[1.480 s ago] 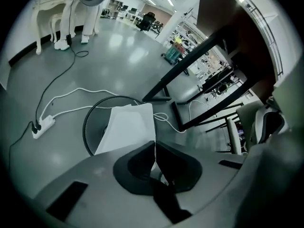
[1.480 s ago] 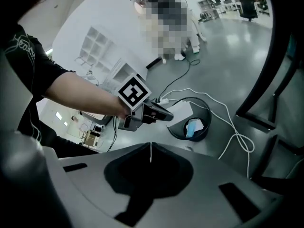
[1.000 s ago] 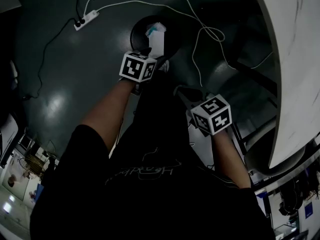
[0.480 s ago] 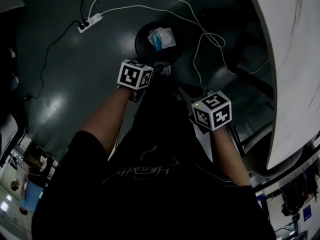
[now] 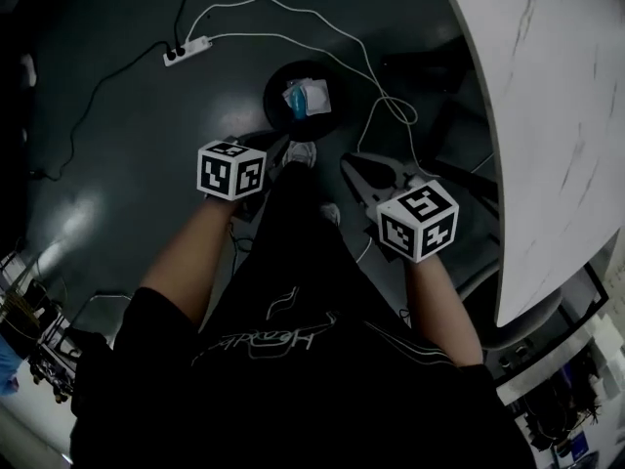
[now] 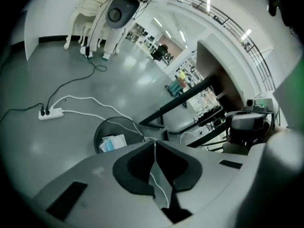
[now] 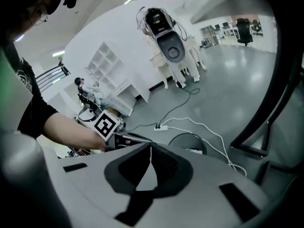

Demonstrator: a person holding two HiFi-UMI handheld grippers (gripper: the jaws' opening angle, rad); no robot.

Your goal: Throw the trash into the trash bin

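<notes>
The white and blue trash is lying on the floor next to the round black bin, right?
No. The white and blue trash lies inside the round black bin, not on the floor next to it; the head view shows that.

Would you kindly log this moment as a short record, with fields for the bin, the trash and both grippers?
bin: on the floor, in front of the person
trash: white and blue pieces, lying inside the bin
left gripper: fingers have just been closing, now together, nothing between them
right gripper: fingers together, empty
power strip: on the floor, beyond the bin to the left
table: white, at the right
</notes>
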